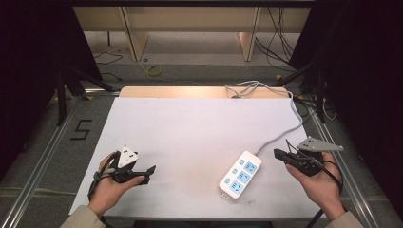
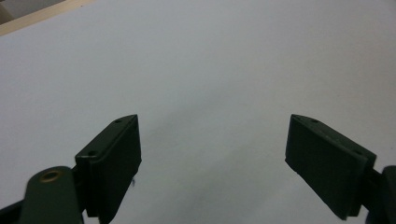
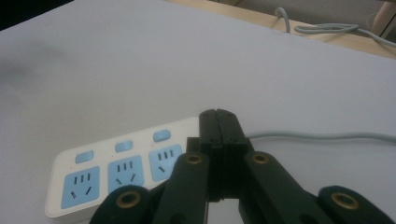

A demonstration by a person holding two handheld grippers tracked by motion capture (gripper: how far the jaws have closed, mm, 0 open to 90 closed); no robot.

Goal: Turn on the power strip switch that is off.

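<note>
Lying on the white table (image 1: 190, 137) toward its near right, a power strip (image 1: 240, 175) with blue sockets is seen, its grey cord (image 1: 280, 135) running off to the far edge. The right gripper (image 1: 277, 154) is held just right of the strip and apart from it, its jaws pressed fully together with nothing between them. The left gripper (image 1: 151, 170) is held near the table's near left corner, well apart from the strip, its jaws spread wide over bare tabletop and holding nothing.
</note>
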